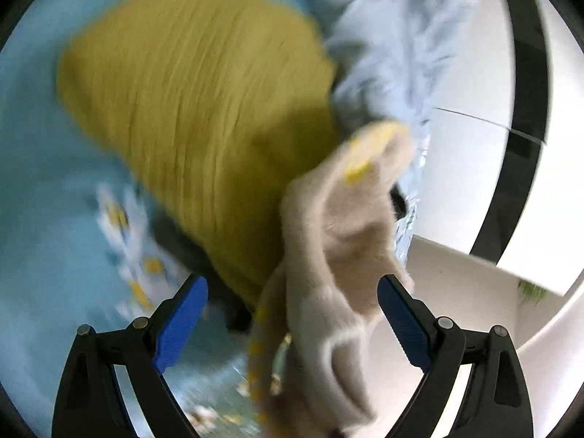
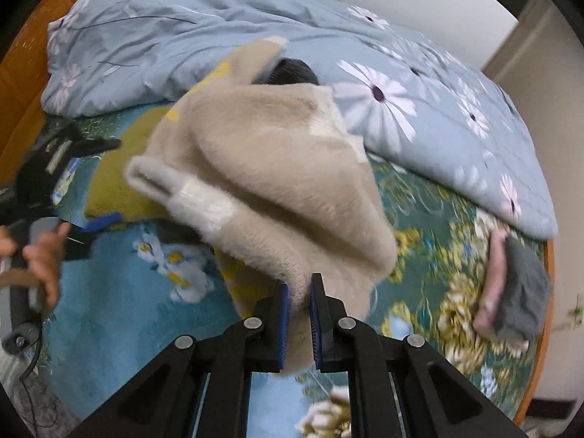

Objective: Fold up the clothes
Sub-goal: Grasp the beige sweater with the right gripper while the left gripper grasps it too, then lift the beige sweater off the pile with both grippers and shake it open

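Observation:
A fluffy beige garment [image 2: 277, 182] with yellow marks hangs over the bed. My right gripper [image 2: 299, 292] is shut on its lower edge and holds it up. In the left wrist view, which is blurred, the same beige garment [image 1: 339, 255] hangs between the wide-apart jaws of my left gripper [image 1: 292, 314], which is open and not clamped on it. A mustard-yellow garment [image 1: 204, 109] lies on the bed beyond it; it also shows in the right wrist view [image 2: 120, 186]. The left gripper [image 2: 73, 189] with the person's hand shows at the left of the right wrist view.
A light blue flowered duvet [image 2: 401, 84] is bunched at the back of the bed. The bed sheet [image 2: 120, 292] is teal with flowers. Folded pink and grey clothes [image 2: 511, 292] lie at the right edge. A wooden bed frame [image 2: 22, 84] runs along the left. A dark garment [image 2: 295, 71] peeks out behind the beige one.

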Motion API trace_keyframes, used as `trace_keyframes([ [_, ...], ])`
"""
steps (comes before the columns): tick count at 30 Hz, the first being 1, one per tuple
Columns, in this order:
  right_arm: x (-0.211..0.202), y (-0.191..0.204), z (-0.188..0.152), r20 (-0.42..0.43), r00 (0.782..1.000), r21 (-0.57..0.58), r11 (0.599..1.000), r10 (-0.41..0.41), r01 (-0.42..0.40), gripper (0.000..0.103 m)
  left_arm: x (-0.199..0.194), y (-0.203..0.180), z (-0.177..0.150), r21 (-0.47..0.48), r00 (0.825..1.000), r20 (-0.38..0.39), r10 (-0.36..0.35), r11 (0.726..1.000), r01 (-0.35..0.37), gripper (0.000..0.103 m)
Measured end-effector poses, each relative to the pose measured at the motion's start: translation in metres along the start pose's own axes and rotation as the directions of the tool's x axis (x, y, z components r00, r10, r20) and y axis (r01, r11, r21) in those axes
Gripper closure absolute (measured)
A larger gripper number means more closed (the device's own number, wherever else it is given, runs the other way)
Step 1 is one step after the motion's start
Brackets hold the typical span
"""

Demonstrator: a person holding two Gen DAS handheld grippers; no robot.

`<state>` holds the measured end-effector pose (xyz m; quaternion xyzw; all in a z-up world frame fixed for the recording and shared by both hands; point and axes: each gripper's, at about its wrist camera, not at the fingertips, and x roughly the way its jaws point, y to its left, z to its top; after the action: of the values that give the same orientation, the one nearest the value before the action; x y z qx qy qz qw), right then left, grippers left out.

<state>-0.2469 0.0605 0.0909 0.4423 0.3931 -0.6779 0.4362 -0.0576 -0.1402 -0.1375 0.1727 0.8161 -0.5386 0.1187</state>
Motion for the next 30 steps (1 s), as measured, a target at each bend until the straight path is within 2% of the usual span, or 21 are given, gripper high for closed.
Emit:
trace_keyframes([
  [6, -0.017, -0.016, -0.026, -0.024, 1.0, 0.035, 0.999, 0.003, -0.002, 0.092, 0.029, 0.004, -0.023, -0.105, 0.998, -0.057, -0.029, 0.994, 0.023, 0.012],
  [8, -0.024, -0.019, -0.033, -0.018, 1.0, 0.042, 0.999, 0.009, -0.008, 0.092, 0.036, -0.003, -0.025, -0.115, 0.995, -0.097, -0.017, 0.993, 0.006, 0.024],
  [9, -0.028, -0.021, -0.036, -0.011, 1.0, 0.049, 0.999, 0.012, -0.012, 0.092, 0.039, -0.008, -0.027, -0.108, 0.993, -0.115, 0.0, 0.994, -0.013, 0.039],
  [10, -0.033, -0.023, -0.04, -0.004, 1.0, 0.056, 0.998, 0.015, -0.015, 0.092, 0.041, -0.012, -0.03, -0.101, 0.991, -0.13, 0.015, 0.994, -0.029, 0.058],
  [12, -0.044, -0.029, -0.047, 0.016, 1.0, 0.07, 0.997, 0.01, -0.011, 0.092, 0.037, -0.021, -0.041, -0.095, 0.991, -0.135, 0.026, 0.995, -0.039, 0.08],
  [13, -0.049, -0.034, -0.05, 0.025, 1.0, 0.074, 0.997, 0.005, -0.007, 0.092, 0.036, -0.025, -0.047, -0.091, 0.99, -0.137, 0.031, 0.995, -0.044, 0.084],
  [17, -0.072, -0.055, -0.058, 0.066, 0.998, 0.091, 0.996, -0.015, 0.009, 0.092, 0.013, -0.047, -0.079, -0.002, 0.991, -0.126, 0.052, 0.999, -0.052, 0.089],
  [21, -0.106, -0.078, -0.061, 0.146, 0.988, 0.109, 0.994, -0.046, 0.03, 0.092, -0.035, -0.081, -0.122, 0.189, 0.996, -0.078, 0.043, 0.982, -0.028, 0.089],
  [25, -0.147, -0.097, -0.068, 0.25, 0.966, 0.107, 0.994, -0.063, 0.037, 0.092, -0.09, -0.124, -0.172, 0.386, 1.0, -0.015, 0.009, 0.923, -0.002, 0.09],
  [28, -0.179, -0.107, -0.079, 0.327, 0.943, 0.087, 0.995, -0.066, 0.04, 0.092, -0.132, -0.148, -0.203, 0.487, 0.999, 0.032, -0.028, 0.873, 0.009, 0.09],
  [30, -0.2, -0.112, -0.09, 0.374, 0.926, 0.084, 0.996, -0.058, 0.028, 0.092, -0.153, -0.154, -0.233, 0.556, 0.996, 0.074, -0.05, 0.831, 0.0, 0.09],
])
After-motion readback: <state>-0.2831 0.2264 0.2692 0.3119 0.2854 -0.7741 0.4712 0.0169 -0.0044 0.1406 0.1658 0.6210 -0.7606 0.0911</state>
